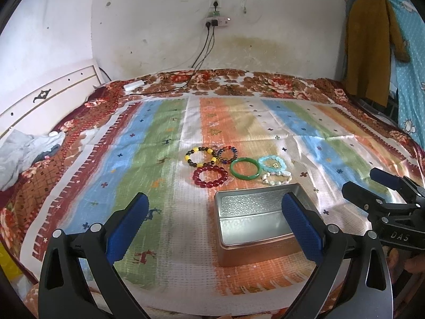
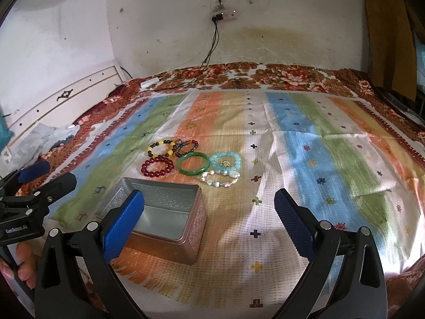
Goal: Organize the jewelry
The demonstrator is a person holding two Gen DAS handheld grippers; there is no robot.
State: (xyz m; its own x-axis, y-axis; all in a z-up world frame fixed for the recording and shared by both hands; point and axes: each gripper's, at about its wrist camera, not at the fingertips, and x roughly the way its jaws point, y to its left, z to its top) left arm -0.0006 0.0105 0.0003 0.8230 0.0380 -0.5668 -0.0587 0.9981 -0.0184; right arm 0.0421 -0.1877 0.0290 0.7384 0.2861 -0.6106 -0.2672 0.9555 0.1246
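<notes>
Several bracelets lie together on the striped cloth: a yellow-and-black bead one [image 1: 199,156] [image 2: 162,148], a dark multicolour one [image 1: 227,154] [image 2: 187,146], a red bead one [image 1: 210,176] [image 2: 157,167], a green bangle [image 1: 245,171] [image 2: 193,167], a light blue bead one [image 1: 273,163] [image 2: 225,161] and a pale shell one [image 1: 276,178] [image 2: 220,178]. An open, empty metal tin [image 1: 259,222] [image 2: 162,214] stands just in front of them. My left gripper [image 1: 215,212] is open and empty, straddling the tin's left part. My right gripper [image 2: 209,207] is open and empty, right of the tin.
The cloth covers a bed with a floral blanket [image 1: 239,82]. A white headboard [image 1: 47,98] and grey clothes [image 1: 24,151] are at the left. Cables run from a wall socket [image 1: 216,21] to a white charger [image 1: 134,85]. Clothes hang at the right [image 1: 372,45].
</notes>
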